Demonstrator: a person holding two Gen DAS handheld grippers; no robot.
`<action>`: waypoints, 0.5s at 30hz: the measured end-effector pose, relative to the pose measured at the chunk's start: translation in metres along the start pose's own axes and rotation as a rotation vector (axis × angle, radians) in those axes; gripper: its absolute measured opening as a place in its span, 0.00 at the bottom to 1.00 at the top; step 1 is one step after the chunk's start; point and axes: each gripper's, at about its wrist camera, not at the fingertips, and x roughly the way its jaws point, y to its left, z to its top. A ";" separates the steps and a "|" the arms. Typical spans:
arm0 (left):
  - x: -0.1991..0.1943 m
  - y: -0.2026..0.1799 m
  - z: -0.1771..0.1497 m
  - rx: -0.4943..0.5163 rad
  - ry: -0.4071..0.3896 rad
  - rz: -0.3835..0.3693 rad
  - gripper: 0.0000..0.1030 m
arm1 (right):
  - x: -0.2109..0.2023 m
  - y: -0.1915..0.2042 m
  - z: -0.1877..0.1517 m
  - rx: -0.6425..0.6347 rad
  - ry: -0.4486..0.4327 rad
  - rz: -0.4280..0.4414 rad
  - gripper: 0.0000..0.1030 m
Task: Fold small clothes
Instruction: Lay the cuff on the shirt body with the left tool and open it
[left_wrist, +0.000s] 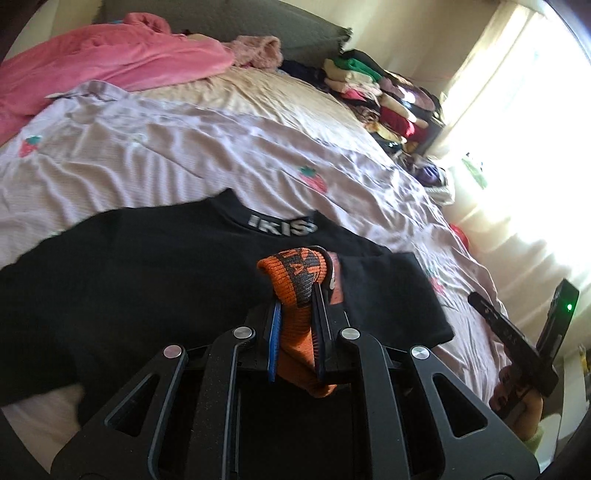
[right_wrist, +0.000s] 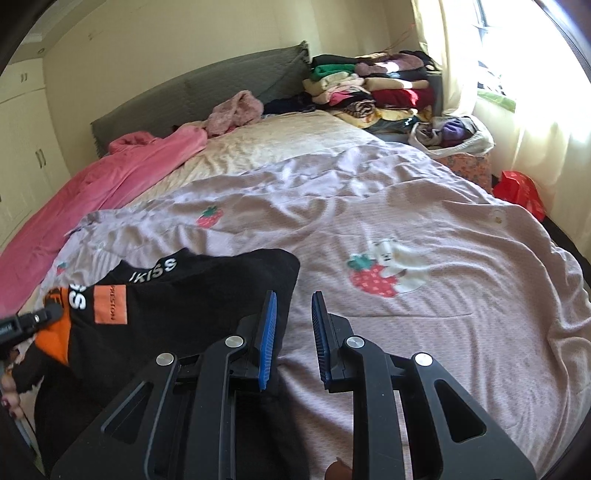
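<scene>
**Two grippers, one sleeve taken up for the fold**

One orange knitted cuff (left_wrist: 295, 291) of the black short-sleeved top with white collar lettering (left_wrist: 129, 295) was pinched between the blue pads of the left gripper (left_wrist: 295, 314), its jaws drawn tight on the fabric, seemingly so the sleeve could be carried across the body. The top was spread on the lilac strawberry-print bedspread (right_wrist: 406, 206), near the bed's close edge. The right gripper (right_wrist: 293, 336) was held above the top's edge with jaws narrowly parted and nothing between them, probably kept ready for the other side.
</scene>
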 end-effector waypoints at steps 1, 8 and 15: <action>-0.002 0.004 0.001 -0.003 -0.004 0.008 0.07 | 0.001 0.003 -0.001 -0.010 0.002 0.002 0.19; -0.006 0.032 -0.001 -0.043 0.006 0.039 0.07 | 0.003 0.018 -0.005 -0.045 0.008 0.012 0.19; -0.005 0.043 -0.003 -0.054 0.008 0.051 0.07 | 0.009 0.038 -0.011 -0.103 0.026 0.043 0.19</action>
